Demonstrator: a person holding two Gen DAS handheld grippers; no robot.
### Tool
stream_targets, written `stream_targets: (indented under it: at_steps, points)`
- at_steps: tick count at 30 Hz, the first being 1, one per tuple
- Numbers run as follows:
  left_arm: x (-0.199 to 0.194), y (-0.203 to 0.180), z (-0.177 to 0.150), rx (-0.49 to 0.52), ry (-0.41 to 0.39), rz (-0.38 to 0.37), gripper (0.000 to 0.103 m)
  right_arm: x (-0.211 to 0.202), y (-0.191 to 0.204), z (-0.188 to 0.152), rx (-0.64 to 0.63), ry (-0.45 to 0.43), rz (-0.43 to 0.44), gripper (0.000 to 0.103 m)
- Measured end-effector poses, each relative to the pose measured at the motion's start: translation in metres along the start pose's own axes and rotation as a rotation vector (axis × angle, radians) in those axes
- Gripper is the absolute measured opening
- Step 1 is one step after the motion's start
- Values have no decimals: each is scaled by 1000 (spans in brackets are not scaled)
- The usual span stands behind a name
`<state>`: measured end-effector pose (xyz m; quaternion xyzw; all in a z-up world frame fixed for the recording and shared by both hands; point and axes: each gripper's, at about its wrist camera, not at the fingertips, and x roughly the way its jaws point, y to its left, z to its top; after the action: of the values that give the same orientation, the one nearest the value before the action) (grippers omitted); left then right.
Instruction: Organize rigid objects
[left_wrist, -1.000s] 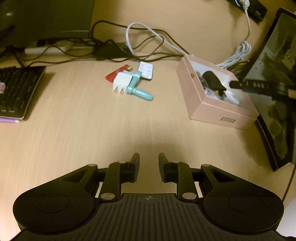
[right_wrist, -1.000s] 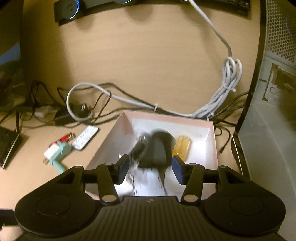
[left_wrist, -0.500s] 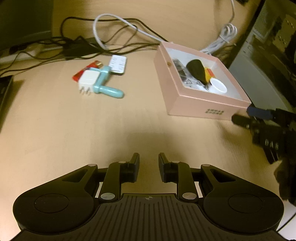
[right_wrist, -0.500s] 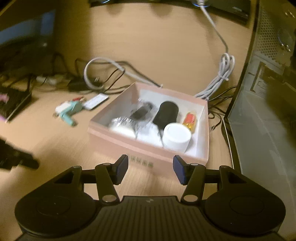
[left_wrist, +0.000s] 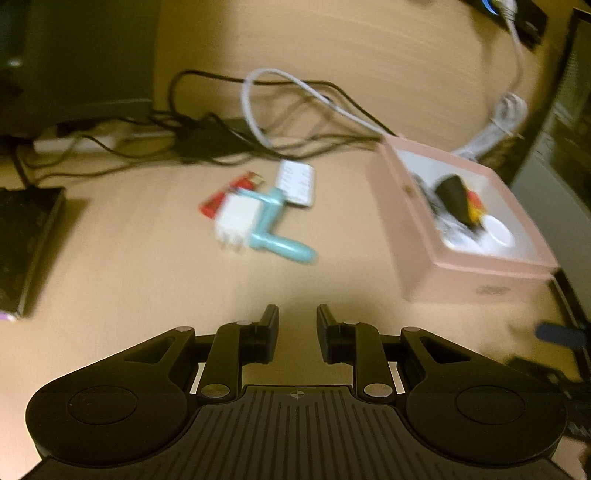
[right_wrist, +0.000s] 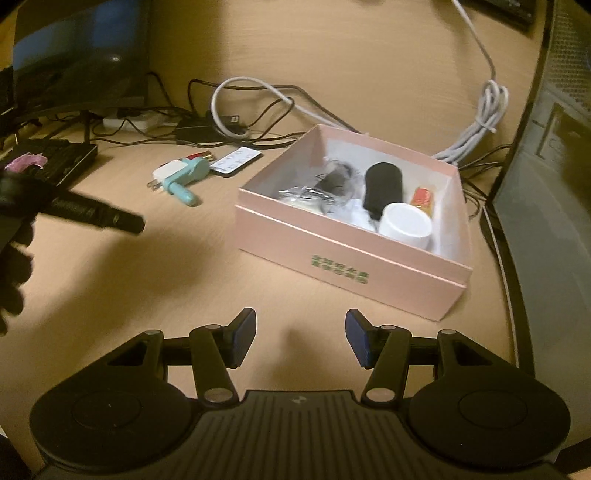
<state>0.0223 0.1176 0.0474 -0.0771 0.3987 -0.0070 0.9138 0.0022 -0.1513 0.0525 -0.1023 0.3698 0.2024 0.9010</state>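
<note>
Pink box (right_wrist: 343, 254) lettering sharp only from right gripper (right_wrist: 300, 338) — both grippers apart, empty.

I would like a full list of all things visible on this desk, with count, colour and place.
box: 1, pink, open, desk right.
black item: 1, in box.
white round container: 1, in box, front.
red-yellow item: 1, in box, right.
wrapped items: unclear count, in box, left.
plug adapter: 1, white, left of box.
teal tool: 1, beside adapter.
blister card: 1, white.
red item: 1, behind tool.
cables: several, black and white, desk rear.
keyboard: 1, black, far left.
left hand-held gripper: open.
right hand-held gripper: open.
</note>
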Motion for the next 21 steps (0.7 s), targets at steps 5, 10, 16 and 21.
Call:
stream_targets:
  at_steps: [5,10,16,21]
  points:
    - [14,16,20,7,-26,26,25,0,13,1,-49,10,-8,54]
    - [21,11,40,40,-64,-36,25,0,14,-3,-68,35,-20,54]
    - [57,-15,85,103,-55,-44,25,2,6,-11,-20,64,-40,54]
    - [97,-26,111,109,-11,-12,25,-2,0,-18,8,71,-65,54]
